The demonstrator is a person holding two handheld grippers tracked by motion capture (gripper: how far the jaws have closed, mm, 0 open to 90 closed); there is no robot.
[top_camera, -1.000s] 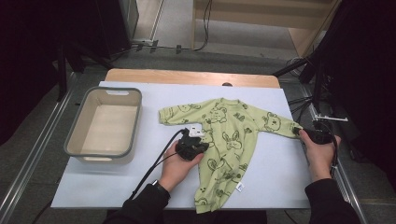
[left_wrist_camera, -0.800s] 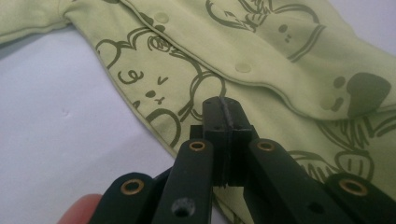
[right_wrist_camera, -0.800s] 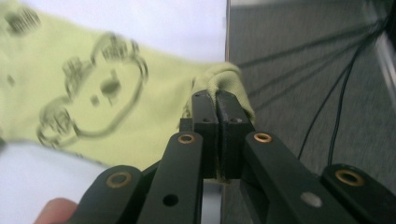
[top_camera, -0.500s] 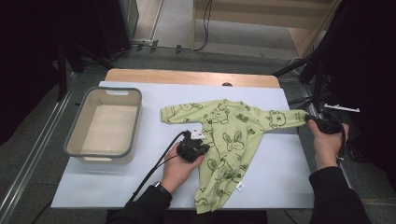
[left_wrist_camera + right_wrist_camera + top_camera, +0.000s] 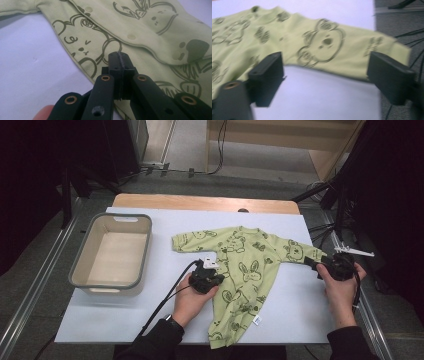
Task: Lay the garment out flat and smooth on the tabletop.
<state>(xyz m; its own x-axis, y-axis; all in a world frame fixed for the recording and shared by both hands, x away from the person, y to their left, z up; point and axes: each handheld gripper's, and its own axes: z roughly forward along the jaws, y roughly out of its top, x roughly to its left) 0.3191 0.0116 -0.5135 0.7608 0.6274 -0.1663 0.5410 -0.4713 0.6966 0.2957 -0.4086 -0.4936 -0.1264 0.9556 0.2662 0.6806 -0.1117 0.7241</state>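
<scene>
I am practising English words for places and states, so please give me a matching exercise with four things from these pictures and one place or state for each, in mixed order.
Things:
1. baby suit
2. basin
3. left gripper
4. right gripper

Places or states:
A. jaws wide apart, just opened, nothing between them, beside the sleeve end
B. empty, on the left part of the table
C. spread flat on the white sheet
D. jaws shut, resting on the suit's side

Pairs: 1-C, 2-B, 3-D, 4-A

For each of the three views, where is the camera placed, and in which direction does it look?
High view: above the table's near side, looking forward and down; both forearms enter below.
Left gripper view: on the left gripper, its jaws shut, facing the pale green printed cotton baby romper.
Right gripper view: on the right gripper, its jaws just opened, facing the romper's sleeve.
Shared: the romper.
</scene>
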